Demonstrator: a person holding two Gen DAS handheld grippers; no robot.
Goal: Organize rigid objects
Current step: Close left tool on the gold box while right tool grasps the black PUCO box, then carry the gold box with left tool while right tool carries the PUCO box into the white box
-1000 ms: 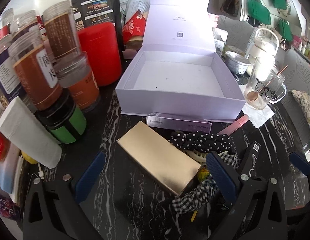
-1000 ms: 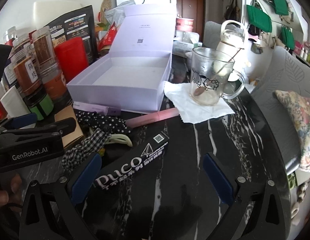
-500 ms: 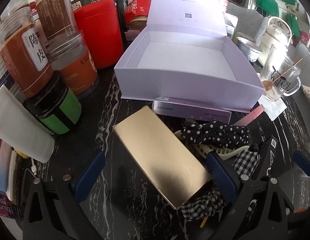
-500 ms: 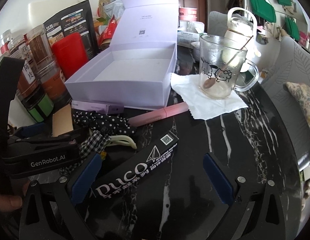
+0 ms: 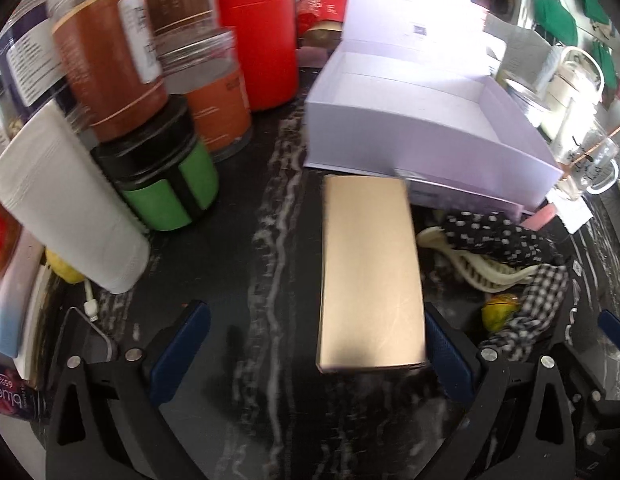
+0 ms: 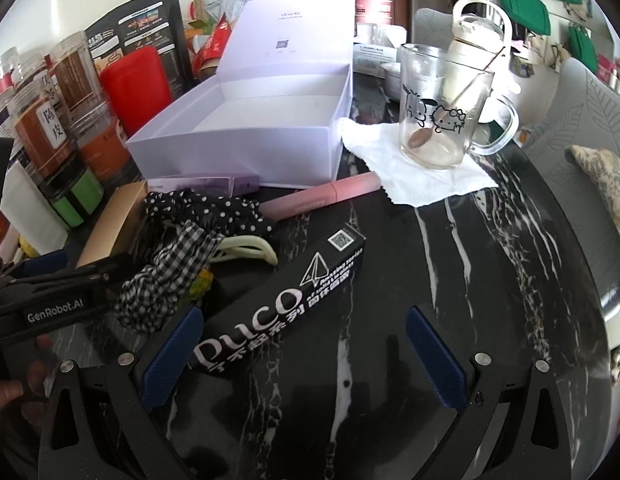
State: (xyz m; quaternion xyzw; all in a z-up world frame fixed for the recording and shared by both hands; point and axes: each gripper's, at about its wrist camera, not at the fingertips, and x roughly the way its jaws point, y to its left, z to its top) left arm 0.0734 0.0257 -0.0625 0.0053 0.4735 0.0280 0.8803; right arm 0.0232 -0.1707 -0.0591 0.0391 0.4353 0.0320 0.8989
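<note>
A gold box [image 5: 369, 272] lies lengthwise on the black marble table between the fingers of my open left gripper [image 5: 313, 350], close against the right finger. Just past it stands the open lavender box [image 5: 429, 120], which holds nothing, with a small purple carton [image 5: 449, 194] against its front wall. My right gripper [image 6: 304, 360] is open too. The near end of a black PUCO box [image 6: 286, 300] lies between its fingers, by the left one. A pink tube [image 6: 321, 196] lies in front of the lavender box [image 6: 246, 148]. The left gripper [image 6: 58, 296] shows at far left.
Jars [image 5: 110, 64], a green-banded jar [image 5: 166, 184], a red canister [image 5: 258, 40] and a white tube [image 5: 66, 208] crowd the left. Scrunchies [image 6: 206, 208] and a cream hair clip [image 6: 246, 250] lie between the boxes. A glass mug [image 6: 445, 108] stands on a napkin [image 6: 421, 172]. The table edge [image 6: 589, 280] curves at right.
My left gripper has moved forward and swung around the gold box, which now lies straight between its fingers instead of slantwise. The right gripper has edged closer to the black box.
</note>
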